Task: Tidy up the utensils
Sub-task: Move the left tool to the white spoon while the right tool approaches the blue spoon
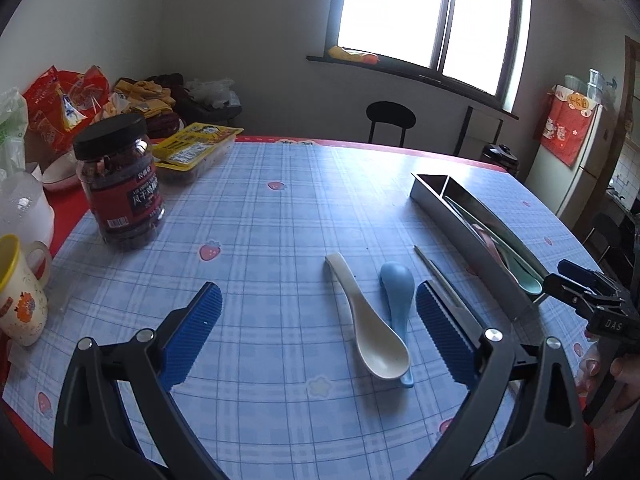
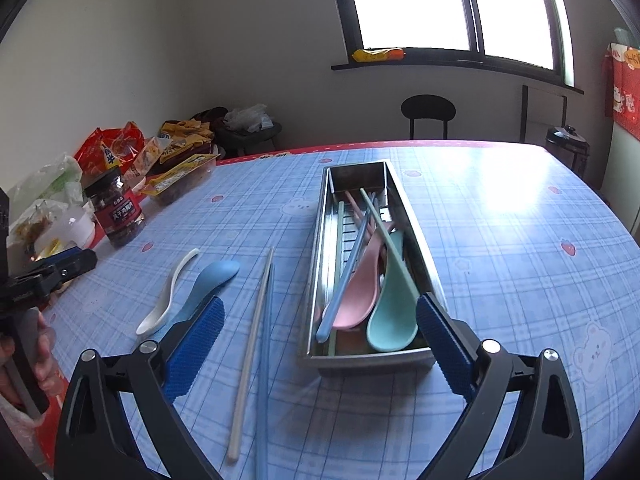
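Note:
A cream spoon [image 1: 368, 320] and a blue spoon [image 1: 398, 292] lie side by side on the checked tablecloth, the cream one partly over the blue one's handle. My left gripper [image 1: 318, 300] hovers open above them, holding nothing. Right of the spoons lie a pale chopstick [image 2: 252, 344] and a blue chopstick [image 2: 264, 360]. The long steel tray [image 2: 316, 264] holds a pink spoon [image 2: 360, 292], a teal spoon [image 2: 394, 312] and several chopsticks. My right gripper [image 2: 320, 306] stands open near the tray's near end, with nothing gripped.
A dark-lidded jar [image 1: 120, 184], a yellow-rimmed mug [image 1: 20, 292], a yellow snack pack [image 1: 196, 148] and red bags crowd the table's left side. A black stool [image 1: 390, 116] stands beyond the far edge. A hand holds the right gripper's handle [image 1: 612, 364].

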